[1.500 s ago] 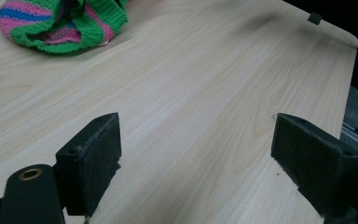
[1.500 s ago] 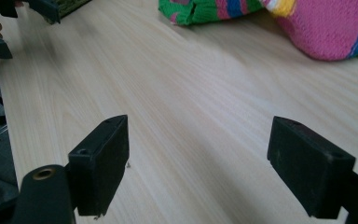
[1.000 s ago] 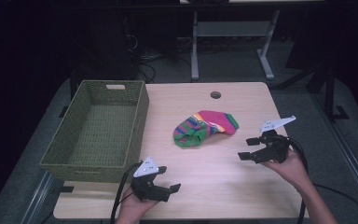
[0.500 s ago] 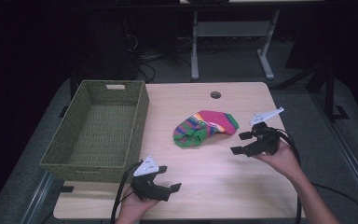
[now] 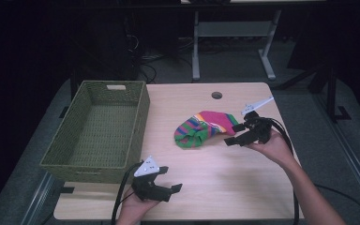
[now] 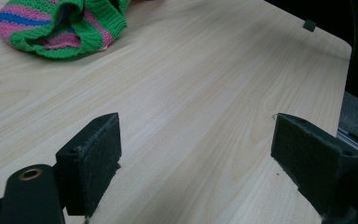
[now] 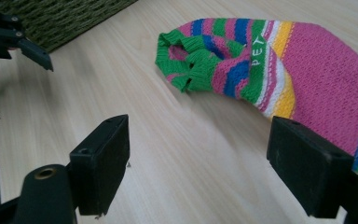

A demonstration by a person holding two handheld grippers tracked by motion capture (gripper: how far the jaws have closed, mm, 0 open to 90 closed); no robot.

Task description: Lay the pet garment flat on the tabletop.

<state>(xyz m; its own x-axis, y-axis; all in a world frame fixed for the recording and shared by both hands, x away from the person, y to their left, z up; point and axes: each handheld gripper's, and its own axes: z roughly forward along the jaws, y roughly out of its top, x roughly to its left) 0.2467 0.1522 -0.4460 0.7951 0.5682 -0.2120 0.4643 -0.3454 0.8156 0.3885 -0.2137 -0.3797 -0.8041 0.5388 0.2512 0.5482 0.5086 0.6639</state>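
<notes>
A striped sock [image 5: 205, 127] in pink, green, blue and yellow lies crumpled at the middle of the wooden table [image 5: 215, 173]. My right gripper [image 5: 233, 134] is open just to the right of it, jaws pointing at the sock's pink end. In the right gripper view the sock [image 7: 270, 60] lies just beyond the wide-apart jaws of the right gripper [image 7: 198, 163], its green cuff to the left. My left gripper [image 5: 170, 179] rests open near the front edge with nothing between its jaws. The left gripper view shows the sock's cuff [image 6: 51, 28] far off at upper left.
A green woven basket [image 5: 140, 117] stands empty on the table's left side. A round cable hole [image 5: 216, 95] sits near the far edge. The basket's wall [image 7: 65, 18] and the left gripper [image 7: 9, 37] appear at the right gripper view's upper left.
My right gripper has moved left and away from the person, closing in on the sock's pink end. The left gripper and the sock have stayed put.
</notes>
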